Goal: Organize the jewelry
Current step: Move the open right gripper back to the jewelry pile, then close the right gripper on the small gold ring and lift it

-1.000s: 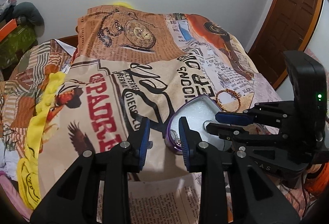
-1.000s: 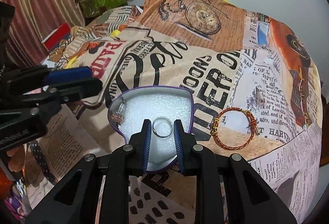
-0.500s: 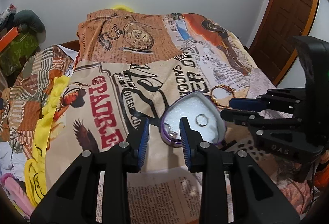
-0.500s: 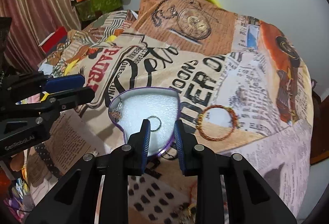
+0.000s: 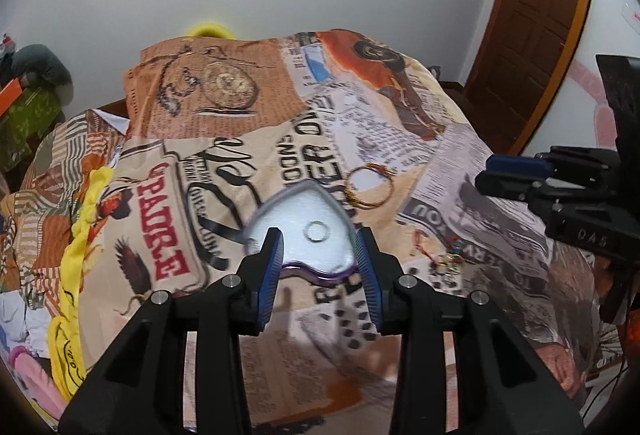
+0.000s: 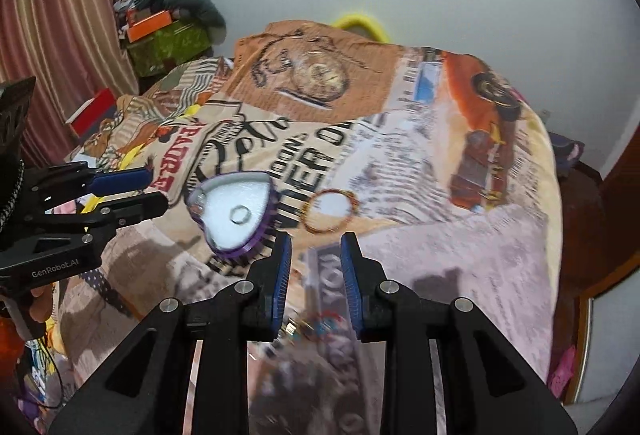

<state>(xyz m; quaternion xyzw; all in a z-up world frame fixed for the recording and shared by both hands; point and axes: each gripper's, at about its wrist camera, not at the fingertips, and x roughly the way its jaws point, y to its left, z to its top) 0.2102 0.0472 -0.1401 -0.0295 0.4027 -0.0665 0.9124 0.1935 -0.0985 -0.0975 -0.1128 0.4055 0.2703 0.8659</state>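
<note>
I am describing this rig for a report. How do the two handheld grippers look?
Both the left gripper and the right gripper are black plastic with blue ribbed pads on the jaws and silver screws. The left one carries white lettering "GenRobot.AI".

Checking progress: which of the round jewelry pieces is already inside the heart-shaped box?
The small silver ring lies on the white padding of the heart-shaped box. The larger gold-and-red bangle lies outside it on the printed bedspread, beyond the box's far corner.

We see ring [image 5: 316, 231] in heart box [image 5: 280, 209] on bedspread [image 5: 248, 139]; bangle [image 5: 370, 186] just right of box, small pieces [image 5: 448, 264] nearer, right.
</note>
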